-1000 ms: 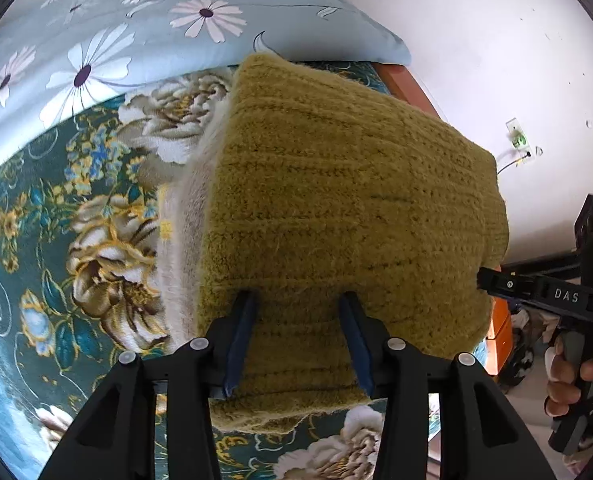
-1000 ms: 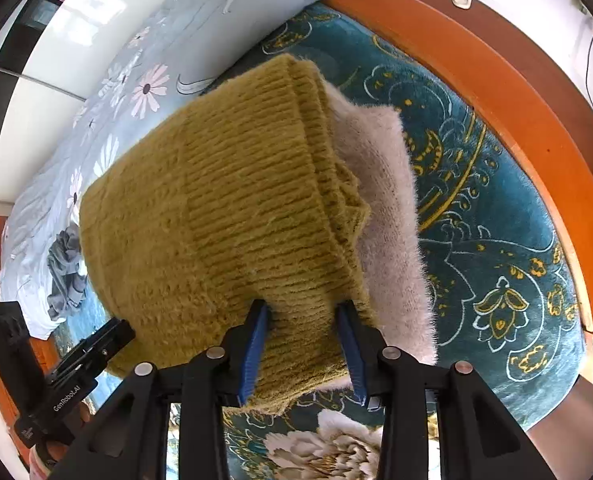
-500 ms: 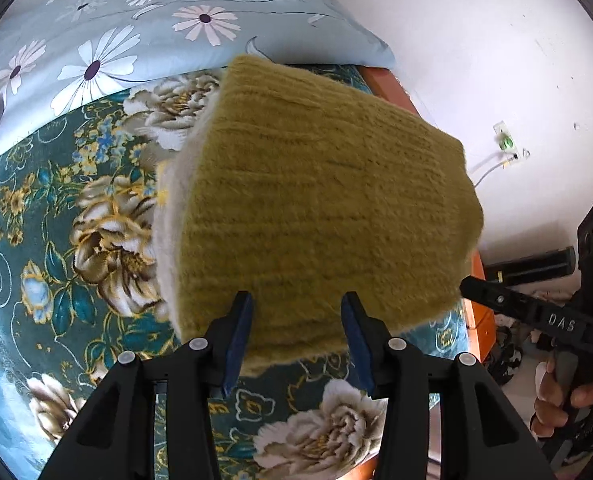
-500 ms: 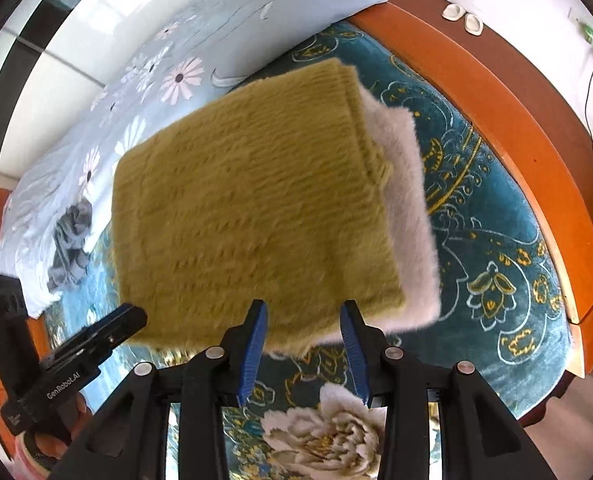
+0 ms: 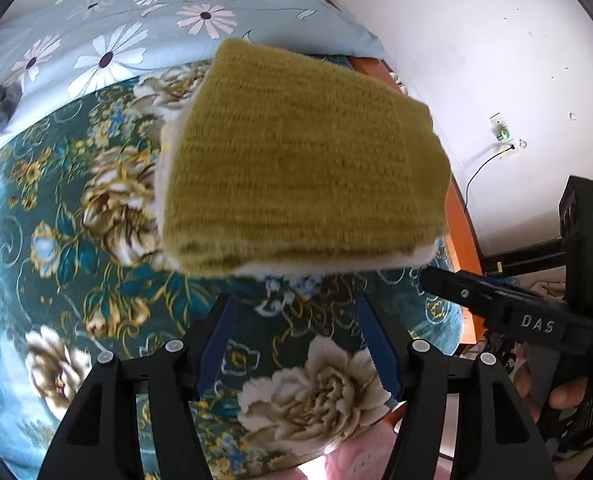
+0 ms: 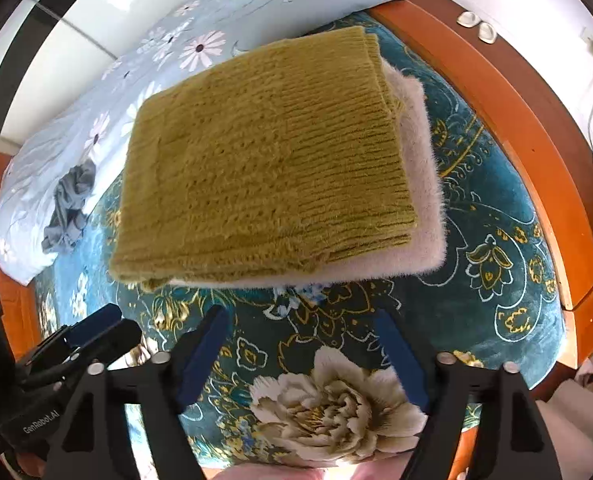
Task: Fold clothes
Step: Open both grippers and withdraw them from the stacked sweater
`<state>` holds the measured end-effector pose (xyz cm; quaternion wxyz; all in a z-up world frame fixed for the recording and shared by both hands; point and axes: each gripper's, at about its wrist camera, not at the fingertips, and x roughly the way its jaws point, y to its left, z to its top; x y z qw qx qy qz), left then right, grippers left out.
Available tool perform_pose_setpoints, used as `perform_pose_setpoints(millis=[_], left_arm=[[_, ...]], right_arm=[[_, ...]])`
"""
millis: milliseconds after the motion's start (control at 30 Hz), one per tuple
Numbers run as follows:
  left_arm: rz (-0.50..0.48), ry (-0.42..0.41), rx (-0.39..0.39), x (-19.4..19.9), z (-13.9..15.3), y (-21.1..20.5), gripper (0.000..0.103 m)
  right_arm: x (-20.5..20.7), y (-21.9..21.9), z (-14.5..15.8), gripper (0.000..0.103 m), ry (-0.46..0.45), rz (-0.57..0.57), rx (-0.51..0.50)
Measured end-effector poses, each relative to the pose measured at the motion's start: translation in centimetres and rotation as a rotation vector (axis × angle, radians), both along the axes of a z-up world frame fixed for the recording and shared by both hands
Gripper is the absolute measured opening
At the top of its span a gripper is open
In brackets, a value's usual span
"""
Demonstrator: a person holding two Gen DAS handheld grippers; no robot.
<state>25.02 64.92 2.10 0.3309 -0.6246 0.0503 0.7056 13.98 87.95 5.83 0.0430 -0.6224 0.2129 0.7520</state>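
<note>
Fold stage, late. The olive sweater [image 6: 264, 160] is lying folded into a compact rectangle on a pale fuzzy garment [image 6: 420, 184], both resting on the bed [image 6: 496, 240] near its right-hand wooden edge, just below the floral duvet [image 6: 168, 60]. A crumpled grey garment [image 6: 70, 204] is lying on the duvet toward the bed's left side, seemingly awaiting folding. The left tongs [image 5: 298, 340] are opening with nothing between the pads; the right tongs [image 6: 302, 346] are likewise opening wide and empty, just short of the stack. The left view is showing a wall socket [image 5: 502, 134] and the right tongs' body; the right view alone is showing the grey garment whole and the pale layer's extent.
</note>
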Motion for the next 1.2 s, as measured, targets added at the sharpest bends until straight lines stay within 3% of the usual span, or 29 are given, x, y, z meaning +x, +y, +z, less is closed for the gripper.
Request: perform_pose_setpoints(millis=[67,200,367,433,667,867,967,1200], left_arm=[[0.017,0.009,-0.014,0.5,0.3,-0.2,0.077],[0.091,0.051,-0.037,0.7,1.5,-0.4,0.077],[0.150,0.094,-0.079,1.2,2.4,0.4,0.079],[0.164,0.108,-0.100,1.4,2.6,1.0,0.086],[0.260,0.102,-0.124,1.8,2.7,3.4,0.086],[0.404,0.082,-0.250,3.3,0.6,4.8,0.086],[0.461,0.044,-0.268,4.6,-0.4,4.5,0.086],[0.453,0.042,-0.316,6.5,-1.0,5.2,0.087]], right_arm=[[0.3,0.2,-0.1,0.089,0.007,0.026,-0.003],[0.1,0.5,-0.5,0.102,0.027,0.079,-0.011],[-0.8,1.3,-0.1,0.103,0.057,0.193,-0.020],[-1.1,1.9,0.4,0.103,0.087,0.234,-0.026],[-0.9,3.8,1.5,0.103,0.154,0.402,0.032],[-0.2,4.6,-0.4,0.103,0.100,0.497,0.020],[-0.5,4.6,-0.4,0.103,0.101,0.545,0.030],[-2.3,4.7,0.4,0.103,0.119,0.613,0.046]])
